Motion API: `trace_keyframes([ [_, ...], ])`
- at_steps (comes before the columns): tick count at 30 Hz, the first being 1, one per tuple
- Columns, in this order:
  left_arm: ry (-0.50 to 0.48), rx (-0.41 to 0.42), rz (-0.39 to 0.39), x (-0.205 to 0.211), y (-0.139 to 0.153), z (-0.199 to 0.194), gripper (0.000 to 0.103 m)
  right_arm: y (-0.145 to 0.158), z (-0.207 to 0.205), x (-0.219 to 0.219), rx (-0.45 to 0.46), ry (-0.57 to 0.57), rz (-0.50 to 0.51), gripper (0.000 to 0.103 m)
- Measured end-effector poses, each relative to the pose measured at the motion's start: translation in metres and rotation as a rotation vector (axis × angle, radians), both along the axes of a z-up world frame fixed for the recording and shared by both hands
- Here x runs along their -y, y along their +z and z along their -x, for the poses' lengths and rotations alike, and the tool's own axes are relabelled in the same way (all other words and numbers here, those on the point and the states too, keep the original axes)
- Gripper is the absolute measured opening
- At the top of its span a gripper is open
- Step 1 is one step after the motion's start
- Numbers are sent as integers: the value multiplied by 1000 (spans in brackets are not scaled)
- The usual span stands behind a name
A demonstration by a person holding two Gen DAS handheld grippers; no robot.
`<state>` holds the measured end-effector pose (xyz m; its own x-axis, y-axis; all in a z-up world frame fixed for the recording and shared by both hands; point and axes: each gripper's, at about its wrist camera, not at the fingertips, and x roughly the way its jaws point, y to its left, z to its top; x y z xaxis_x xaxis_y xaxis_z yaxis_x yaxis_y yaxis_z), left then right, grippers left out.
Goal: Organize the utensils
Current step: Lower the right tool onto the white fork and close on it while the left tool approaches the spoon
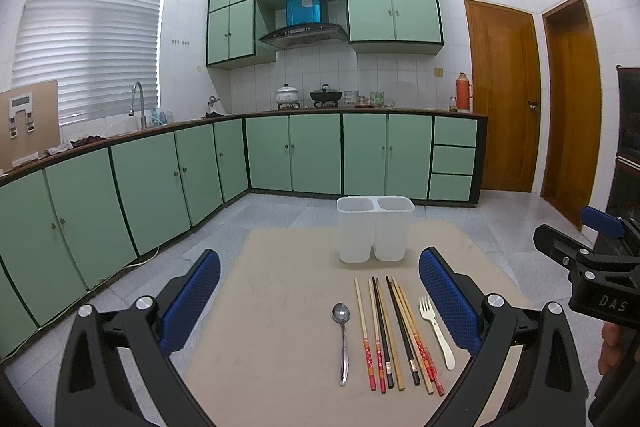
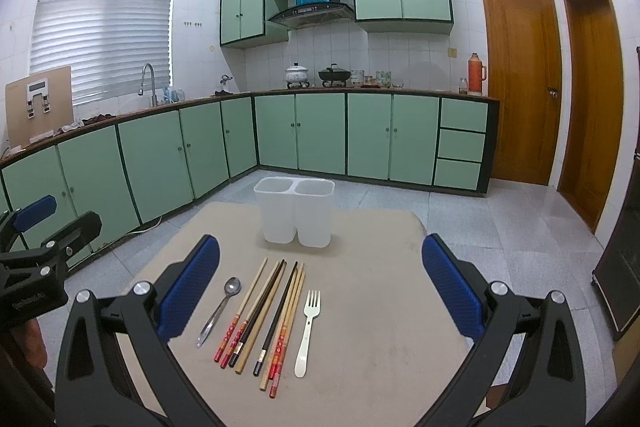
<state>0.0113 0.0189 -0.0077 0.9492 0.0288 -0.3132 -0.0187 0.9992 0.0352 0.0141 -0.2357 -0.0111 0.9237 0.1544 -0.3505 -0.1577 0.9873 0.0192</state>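
A white two-compartment utensil holder (image 1: 375,229) (image 2: 296,211) stands upright at the far side of a beige table (image 1: 280,327) (image 2: 368,307). In front of it lie a metal spoon (image 1: 342,337) (image 2: 220,311), several chopsticks (image 1: 394,335) (image 2: 264,315) side by side, and a cream fork (image 1: 436,331) (image 2: 307,331). My left gripper (image 1: 320,301) hovers open above the near side of the utensils, holding nothing. My right gripper (image 2: 320,287) is open too, above the fork and the bare table to its right.
Green kitchen cabinets (image 1: 296,155) run along the left and back walls, with a sink tap (image 1: 138,103) and pots on the counter. Two wooden doors (image 1: 504,99) stand at the right. A dark cabinet (image 2: 624,267) sits close to the table's right side.
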Motion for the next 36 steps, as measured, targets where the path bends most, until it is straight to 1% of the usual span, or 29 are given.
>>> trace_keyframes([
  [3,5,-23,-7,-5,-7,-9,97,-6,-8,1,-25,-7,2,98],
  [8,23,-94,-12,-14,-27,-34,97,-31,-32,7,-105,-31,6,98],
  [11,34,-157,-21,-20,-46,-56,97,-51,-52,8,-161,-45,17,98],
  [15,48,-264,-31,-24,-80,-92,97,-83,-83,2,-248,-59,49,96],
  [20,45,-386,-23,-25,-116,-133,97,-113,-121,-5,-384,-44,11,82],
  [23,48,-430,-12,-19,-133,-150,97,-126,-142,-10,-448,-41,-16,80],
  [27,56,-453,-16,-16,-142,-162,97,-145,-165,-19,-510,-37,-6,74],
  [29,59,-465,-24,-15,-145,-166,97,-153,-177,-24,-545,-38,-2,69],
  [31,60,-475,-30,-17,-148,-169,97,-160,-185,-28,-581,-38,0,65],
  [34,61,-489,-26,-19,-151,-173,97,-169,-192,-32,-614,-37,7,63],
  [36,58,-499,-20,-20,-154,-176,97,-175,-197,-36,-631,-44,27,58],
])
